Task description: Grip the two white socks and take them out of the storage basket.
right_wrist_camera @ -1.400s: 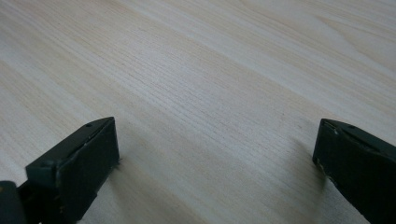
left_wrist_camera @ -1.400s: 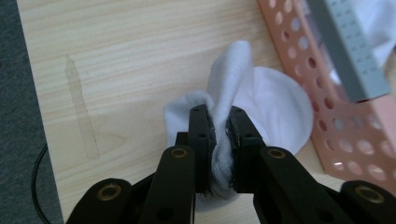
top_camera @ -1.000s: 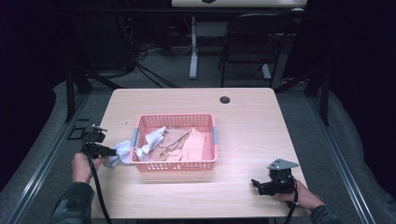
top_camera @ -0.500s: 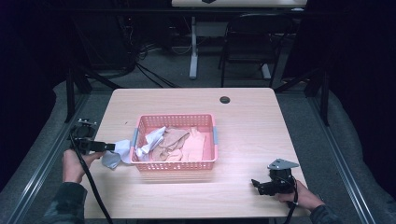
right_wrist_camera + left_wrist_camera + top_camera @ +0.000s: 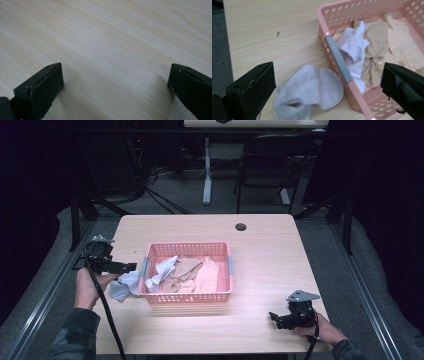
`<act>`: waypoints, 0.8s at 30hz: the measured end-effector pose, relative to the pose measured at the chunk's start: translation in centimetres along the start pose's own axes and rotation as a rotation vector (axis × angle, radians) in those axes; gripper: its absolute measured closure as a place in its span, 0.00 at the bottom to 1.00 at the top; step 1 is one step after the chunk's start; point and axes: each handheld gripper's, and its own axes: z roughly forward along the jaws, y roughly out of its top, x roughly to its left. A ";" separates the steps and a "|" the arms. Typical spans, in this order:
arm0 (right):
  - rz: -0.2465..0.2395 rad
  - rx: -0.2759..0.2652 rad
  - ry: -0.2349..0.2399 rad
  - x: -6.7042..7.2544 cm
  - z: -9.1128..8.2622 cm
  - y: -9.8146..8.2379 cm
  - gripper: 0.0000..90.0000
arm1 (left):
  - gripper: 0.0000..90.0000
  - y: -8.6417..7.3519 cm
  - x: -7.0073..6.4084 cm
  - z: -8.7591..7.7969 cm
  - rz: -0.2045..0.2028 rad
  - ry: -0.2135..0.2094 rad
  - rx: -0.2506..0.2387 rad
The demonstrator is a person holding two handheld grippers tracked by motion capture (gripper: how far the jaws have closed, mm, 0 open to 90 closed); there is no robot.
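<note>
Pink basket (image 5: 187, 292) occupies table (image 5: 265, 255) centre; white cloth (image 5: 309, 91) spills over its left wall; right half bare wood.

No legible text or markings

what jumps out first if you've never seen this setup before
The pink perforated basket in the middle of the wooden table, heaped with beige and white cloths. One white cloth hangs over the basket's left rim onto the table, right before the open left claw. The right claw rests open on bare wood near the front right corner.
</note>
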 end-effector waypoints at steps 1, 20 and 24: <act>0.001 -0.002 -0.001 0.0 0.0 0.0 0.00 | 0.00 0.3 -0.3 0.3 0.008 -0.005 -0.002; -0.002 0.001 -0.003 0.0 0.0 0.0 0.00 | 0.01 2.6 -4.9 6.1 0.126 -0.141 0.045; -0.001 0.000 -0.004 0.0 0.0 0.0 0.00 | 0.05 2.6 -5.3 7.0 0.142 -0.150 0.064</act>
